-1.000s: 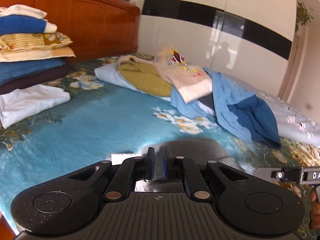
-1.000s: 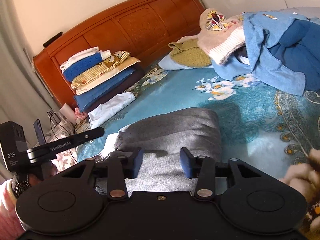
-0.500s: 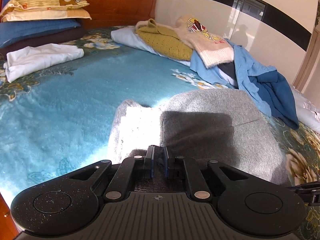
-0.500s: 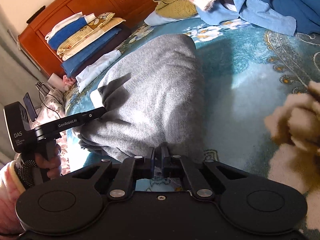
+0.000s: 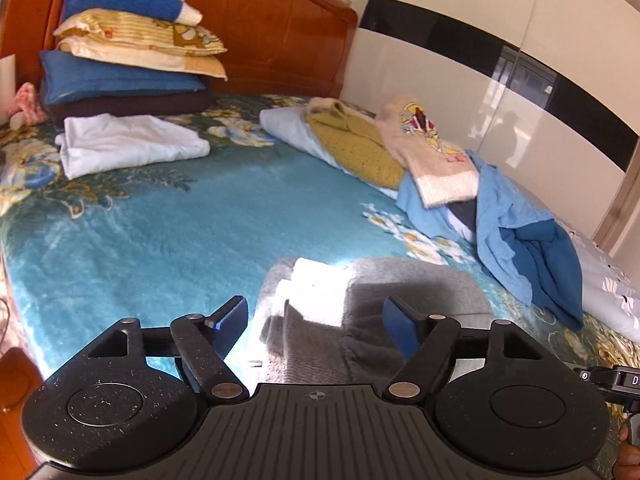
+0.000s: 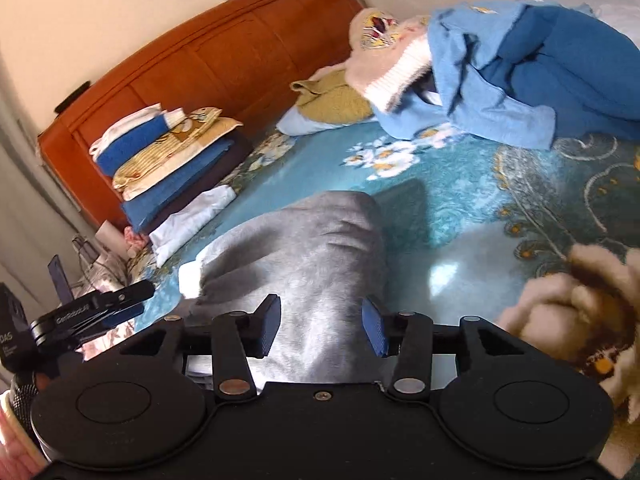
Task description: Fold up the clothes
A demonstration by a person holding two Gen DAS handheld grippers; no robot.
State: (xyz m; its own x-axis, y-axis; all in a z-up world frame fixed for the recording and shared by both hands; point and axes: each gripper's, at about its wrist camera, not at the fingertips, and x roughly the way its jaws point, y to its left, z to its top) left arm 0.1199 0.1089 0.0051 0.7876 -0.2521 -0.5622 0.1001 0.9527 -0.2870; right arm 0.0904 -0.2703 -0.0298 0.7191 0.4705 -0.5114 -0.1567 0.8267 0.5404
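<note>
A grey garment [image 5: 372, 312] lies folded on the teal floral bedspread [image 5: 152, 240], just ahead of both grippers. My left gripper [image 5: 316, 326] is open above its near left edge, nothing between the blue pads. In the right wrist view the same grey garment [image 6: 304, 248] stretches away from my right gripper [image 6: 322, 326], which is open over its near end. The left gripper's body [image 6: 92, 312] shows at the left of that view, held by a hand. A heap of unfolded clothes [image 5: 452, 184], yellow, cream and blue, lies at the far right of the bed.
A folded white garment [image 5: 128, 144] lies near stacked pillows and blankets [image 5: 128, 48] against the wooden headboard [image 5: 280, 36]. A fluffy beige item [image 6: 580, 312] is at the right edge of the right wrist view. A white wardrobe wall [image 5: 500, 80] stands behind the bed.
Both grippers were shut on the grey garment's near edge half a second ago and have now opened and lifted back. The garment lies folded shorter on the bed.
</note>
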